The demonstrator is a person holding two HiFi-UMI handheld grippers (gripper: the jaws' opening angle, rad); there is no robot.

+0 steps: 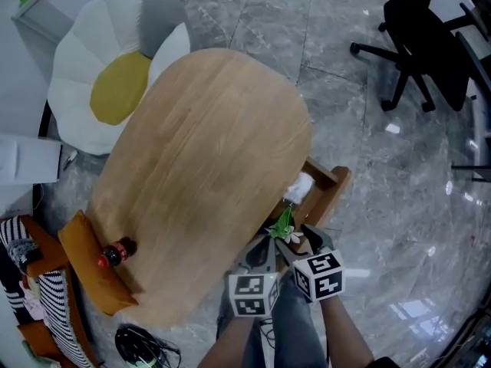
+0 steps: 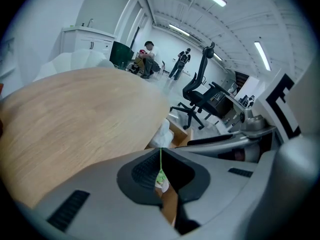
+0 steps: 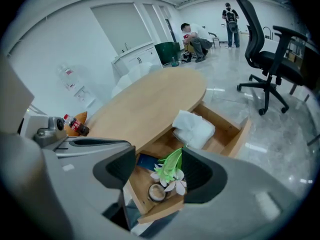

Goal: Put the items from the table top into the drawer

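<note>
An oval wooden table [image 1: 207, 144] has a drawer [image 1: 337, 186] pulled out at its right side. In the drawer lie a white cloth [image 3: 194, 129], a dark blue flat item [image 3: 147, 161] and a small potted flower [image 3: 170, 171] with green leaves and white petals. A cola bottle [image 1: 115, 253] lies at the table's left edge. My right gripper [image 3: 159, 156] hangs open above the flower, touching nothing. My left gripper [image 2: 160, 151] is shut beside it; the flower [image 2: 161, 179] shows only through the slit between its pads.
A black office chair [image 1: 418, 37] stands on the marble floor at the far right. A flower-shaped seat [image 1: 115, 75] sits beyond the table on the left, and an orange cushion [image 1: 88, 271] lies under the bottle. People are at the far wall in both gripper views.
</note>
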